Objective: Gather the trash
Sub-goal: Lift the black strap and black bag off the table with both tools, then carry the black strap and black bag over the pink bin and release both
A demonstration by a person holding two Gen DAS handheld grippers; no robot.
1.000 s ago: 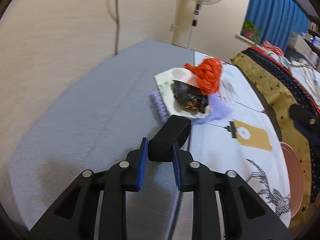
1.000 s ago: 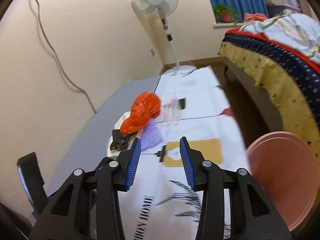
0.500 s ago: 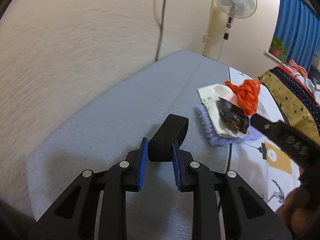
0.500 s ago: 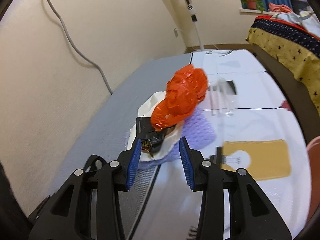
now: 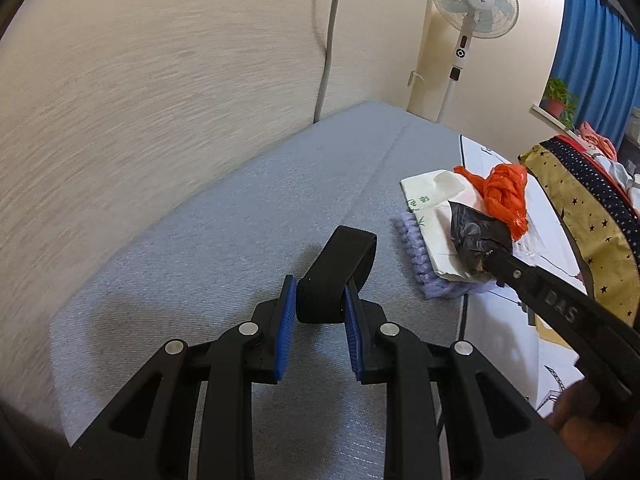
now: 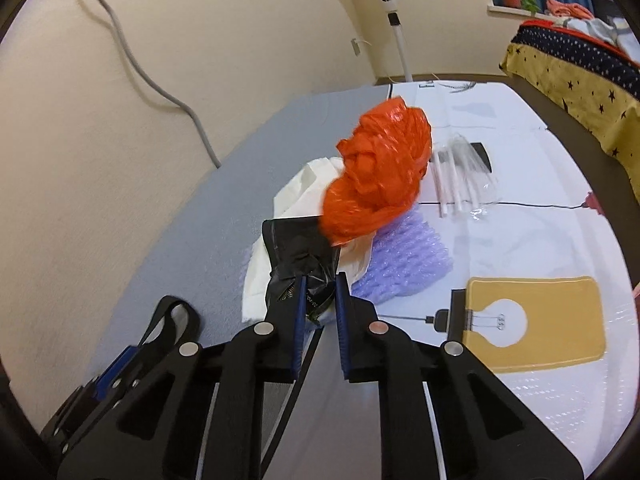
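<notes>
A trash pile lies where the grey mat (image 5: 248, 216) meets a white printed sheet (image 6: 520, 240). In it are a crumpled orange plastic bag (image 6: 380, 172), a white paper bag (image 6: 296, 188), purple bubble wrap (image 6: 404, 260) and a black foil wrapper (image 6: 300, 248). My right gripper (image 6: 320, 284) is closing its jaws on the wrapper's crumpled near end, which sits between the pads. The left wrist view shows the same wrapper (image 5: 476, 236) with the right finger on it. My left gripper (image 5: 320, 300) is shut on a black strap loop (image 5: 340, 272), left of the pile.
Clear plastic holding white straws (image 6: 460, 176) lies behind the pile. A standing fan (image 5: 472, 4) and a grey cable (image 6: 140, 68) are against the wall. A bed with a yellow star cover (image 6: 580, 76) runs along the right. A hand (image 5: 580, 408) shows at lower right.
My right gripper moved forward and down to the pile, and its jaws narrowed around the black wrapper. The left gripper kept its hold on the strap while its view swung left.
</notes>
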